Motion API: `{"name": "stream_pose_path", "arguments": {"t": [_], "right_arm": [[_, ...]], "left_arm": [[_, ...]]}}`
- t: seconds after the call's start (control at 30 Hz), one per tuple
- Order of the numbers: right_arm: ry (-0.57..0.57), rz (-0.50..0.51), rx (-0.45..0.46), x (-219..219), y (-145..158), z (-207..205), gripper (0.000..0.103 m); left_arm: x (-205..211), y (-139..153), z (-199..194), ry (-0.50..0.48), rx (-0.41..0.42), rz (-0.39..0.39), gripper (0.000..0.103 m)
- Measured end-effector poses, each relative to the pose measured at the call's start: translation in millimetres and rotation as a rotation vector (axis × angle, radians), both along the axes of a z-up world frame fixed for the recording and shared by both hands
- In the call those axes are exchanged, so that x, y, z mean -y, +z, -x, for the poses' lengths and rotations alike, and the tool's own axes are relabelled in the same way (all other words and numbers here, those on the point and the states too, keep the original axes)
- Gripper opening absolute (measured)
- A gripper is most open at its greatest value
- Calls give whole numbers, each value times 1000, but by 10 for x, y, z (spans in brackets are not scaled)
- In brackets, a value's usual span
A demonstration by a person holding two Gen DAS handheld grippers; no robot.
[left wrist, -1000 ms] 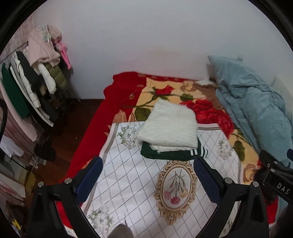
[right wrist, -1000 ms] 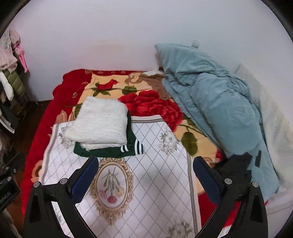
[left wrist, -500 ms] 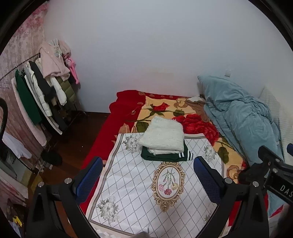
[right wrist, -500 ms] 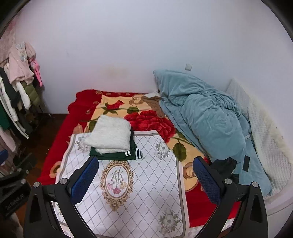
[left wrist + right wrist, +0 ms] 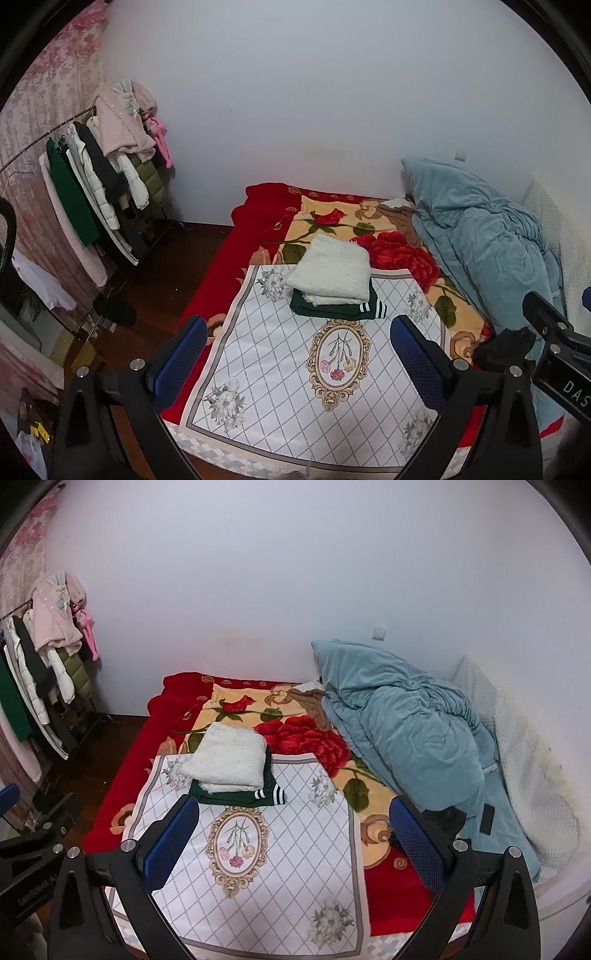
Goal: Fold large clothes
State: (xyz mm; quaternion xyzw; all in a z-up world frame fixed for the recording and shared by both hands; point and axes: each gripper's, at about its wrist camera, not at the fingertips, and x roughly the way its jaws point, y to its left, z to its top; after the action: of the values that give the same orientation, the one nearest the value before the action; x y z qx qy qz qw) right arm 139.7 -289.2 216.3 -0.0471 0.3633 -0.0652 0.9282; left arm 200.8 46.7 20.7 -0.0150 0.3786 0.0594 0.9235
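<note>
Both tools hang above the near end of the bed with nothing in them: the left tool [image 5: 297, 363] has its blue-padded fingers [image 5: 181, 360] spread wide, and the right tool [image 5: 293, 843] is spread just as wide, each seen at the edge of the other's view.

Past them, a folded white knit sweater [image 5: 334, 271] lies on top of a folded dark green garment [image 5: 338, 308] with white-striped cuffs; the green one sticks out along the near side of the stack. This stack sits at the far edge of a white diamond-pattern cloth [image 5: 295, 853] with an oval flower medallion, and the sweater's far part overhangs onto the red rose blanket [image 5: 306, 738] beneath. That cloth covers the near, middle part of the bed, while the rose blanket runs to the far end by the white wall [image 5: 258, 572].

Along the bed's right side a crumpled light blue quilt [image 5: 402, 731] is heaped, with a dark phone-like object [image 5: 487, 819] on its near part and a black garment [image 5: 443, 818] just beside it. To the left, off the bed, a clothes rack [image 5: 99, 184] full of hanging coats stands on the dark wooden floor [image 5: 177, 266].
</note>
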Motion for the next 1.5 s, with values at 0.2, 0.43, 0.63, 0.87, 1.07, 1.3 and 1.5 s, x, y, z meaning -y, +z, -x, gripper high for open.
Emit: {"name": "stream_pose_path", "arguments": {"t": [0.2, 0.43, 0.63, 0.87, 1.07, 1.3, 1.5], "right_arm": [[5, 14, 15, -9, 147, 60, 103], [5, 19, 28, 2, 244, 88, 103], [7, 12, 23, 2, 256, 116, 103], [21, 6, 15, -10, 279, 102, 103], [23, 1, 8, -11, 275, 102, 103], [27, -2, 3, -19, 243, 126, 103], [28, -6, 2, -32, 224, 174, 103]], "left_arm": [[-2, 68, 62, 12, 19, -6, 101], [-8, 111, 121, 14, 28, -8, 101], [-31, 153, 124, 20, 30, -3, 102], [-45, 181, 128, 22, 30, 2, 102], [-63, 185, 137, 19, 29, 4, 102], [-64, 184, 141, 19, 25, 7, 102], [-75, 193, 194, 18, 30, 10, 102]]}}
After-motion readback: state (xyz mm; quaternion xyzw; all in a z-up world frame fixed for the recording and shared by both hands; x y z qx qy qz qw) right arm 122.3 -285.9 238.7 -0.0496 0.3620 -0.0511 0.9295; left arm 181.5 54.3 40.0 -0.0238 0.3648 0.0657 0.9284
